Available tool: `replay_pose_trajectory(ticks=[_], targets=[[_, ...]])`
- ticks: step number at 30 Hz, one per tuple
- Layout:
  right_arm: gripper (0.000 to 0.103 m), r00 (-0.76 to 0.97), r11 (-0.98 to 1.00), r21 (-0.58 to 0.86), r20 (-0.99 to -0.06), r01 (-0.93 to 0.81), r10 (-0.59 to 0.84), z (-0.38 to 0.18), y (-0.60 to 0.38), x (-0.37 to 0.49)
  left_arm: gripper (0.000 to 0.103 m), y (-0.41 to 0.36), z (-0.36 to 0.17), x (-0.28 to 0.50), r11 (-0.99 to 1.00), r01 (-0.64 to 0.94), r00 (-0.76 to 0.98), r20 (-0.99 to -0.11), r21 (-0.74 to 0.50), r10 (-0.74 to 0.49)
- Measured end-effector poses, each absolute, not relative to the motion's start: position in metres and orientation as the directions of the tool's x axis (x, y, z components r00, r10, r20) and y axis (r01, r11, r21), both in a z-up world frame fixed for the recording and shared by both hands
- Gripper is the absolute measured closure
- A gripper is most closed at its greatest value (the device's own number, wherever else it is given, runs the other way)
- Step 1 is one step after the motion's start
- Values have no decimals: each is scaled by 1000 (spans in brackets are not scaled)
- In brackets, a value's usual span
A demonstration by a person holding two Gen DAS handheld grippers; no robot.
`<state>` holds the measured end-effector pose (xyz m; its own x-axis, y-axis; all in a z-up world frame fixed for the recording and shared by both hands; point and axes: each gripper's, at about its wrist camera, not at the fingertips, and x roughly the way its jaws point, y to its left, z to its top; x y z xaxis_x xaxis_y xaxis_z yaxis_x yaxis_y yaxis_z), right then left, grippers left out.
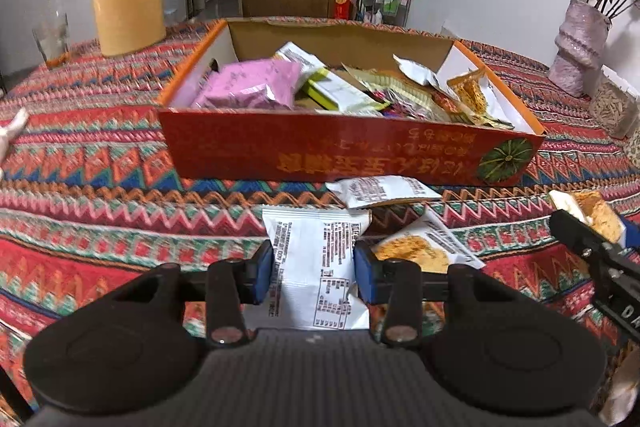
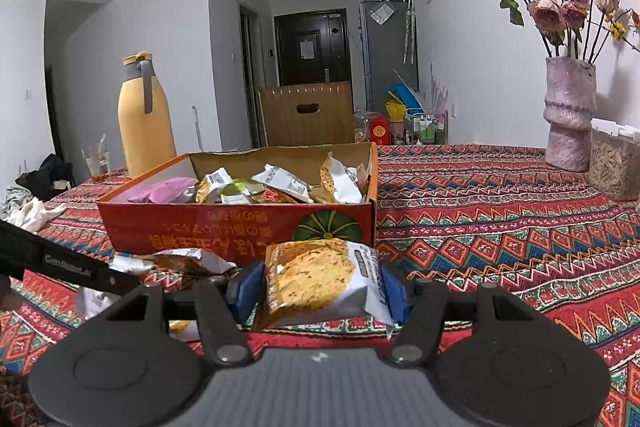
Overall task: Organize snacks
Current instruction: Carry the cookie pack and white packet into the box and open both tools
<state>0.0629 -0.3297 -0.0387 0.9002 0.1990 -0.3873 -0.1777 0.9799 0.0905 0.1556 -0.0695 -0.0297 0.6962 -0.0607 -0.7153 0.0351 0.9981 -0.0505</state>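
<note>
1. Snacks are what I am sorting: most already lie heaped in the red carton (image 1: 352,155), which stands on the patterned tablecloth (image 1: 100,155), and a few packets remain loose in front of it.
2. Left wrist view: my left gripper (image 1: 314,267) has its blue pads pressed on both sides of a white packet (image 1: 316,255), printed back facing me, so I read it as gripped. It hangs just short of the carton's near wall.
3. Same view: two loose packets lie on the cloth, a white one (image 1: 380,189) just beside the carton wall and a cracker-print one (image 1: 428,247) nearer to me. At the right edge I see the other gripper's finger with its own packet.
4. Right wrist view: my right gripper (image 2: 322,287) is clamped on a cracker packet (image 2: 320,279), held clear of the cloth and level with the carton's (image 2: 240,223) front wall.
5. Same view: a loose packet (image 2: 192,261) lies at the foot of the carton, left of my jaws.
6. My judgement: both hands are in the carry step, each loaded.
7. Next I must lift each packet over the near wall, release above the heap, keeping the two grippers apart, then return for the loose packets.
</note>
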Motion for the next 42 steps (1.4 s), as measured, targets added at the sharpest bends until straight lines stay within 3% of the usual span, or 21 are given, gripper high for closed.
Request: replay_pose_trajectory(ticks=[24, 42], targets=[[42, 928, 972, 6, -297, -234, 225, 34, -280, 110, 61, -35, 49, 201, 999, -10, 827, -562, -44, -17], [42, 934, 981, 53, -300, -187, 194, 29, -259, 203, 61, -23, 36, 272, 988, -77, 855, -518, -135, -5]])
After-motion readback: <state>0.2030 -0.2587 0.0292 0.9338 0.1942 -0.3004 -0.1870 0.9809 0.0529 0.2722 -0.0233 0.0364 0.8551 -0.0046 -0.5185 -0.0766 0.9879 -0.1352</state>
